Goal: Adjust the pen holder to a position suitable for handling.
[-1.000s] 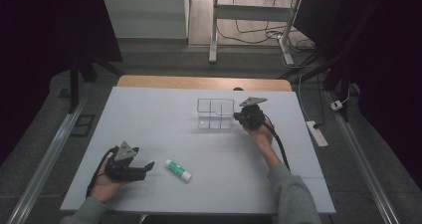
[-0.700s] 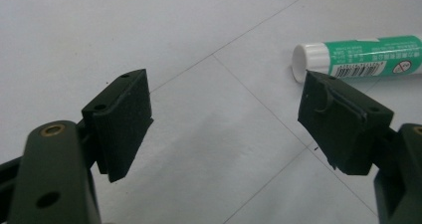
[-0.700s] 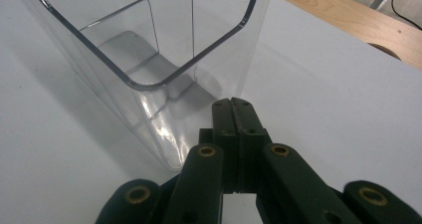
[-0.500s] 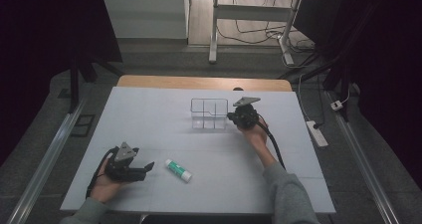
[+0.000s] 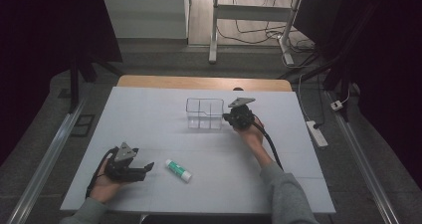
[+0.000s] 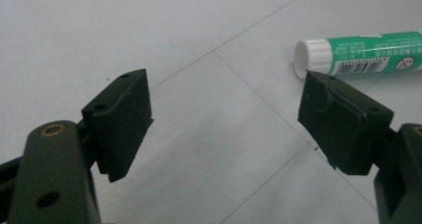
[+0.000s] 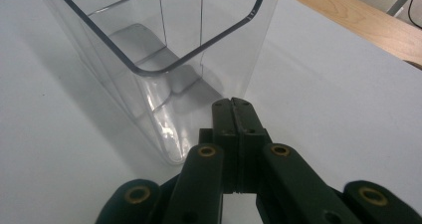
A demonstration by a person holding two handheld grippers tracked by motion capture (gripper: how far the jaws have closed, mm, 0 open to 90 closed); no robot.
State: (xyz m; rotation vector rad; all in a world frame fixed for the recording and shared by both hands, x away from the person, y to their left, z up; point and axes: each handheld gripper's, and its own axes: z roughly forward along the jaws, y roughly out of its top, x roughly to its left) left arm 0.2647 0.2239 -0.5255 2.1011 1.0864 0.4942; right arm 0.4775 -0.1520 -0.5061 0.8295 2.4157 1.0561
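Landmark: a clear divided box (image 5: pixel 204 113) stood toward the far middle of the table (image 5: pixel 149 109).
Right gripper view: the right gripper (image 7: pixel 234 104) had its fingers pressed fully together, holding nothing, their tips at the box's near corner (image 7: pixel 164 59); contact could not be told.
Left gripper view: the left gripper (image 6: pixel 224 114) had its fingers spread wide and empty over bare table, the glue stick's white cap (image 6: pixel 309 57) just beyond one fingertip.
High view: the glue stick (image 5: pixel 178 169) lay near the front edge, well apart from the box; the left gripper (image 5: pixel 142 170) was just beside it.
Surface: pale grey sheet, wooden strip (image 5: pixel 199 82) beyond the box.
Room: dark, desk legs (image 5: pixel 214 30) and cables behind.
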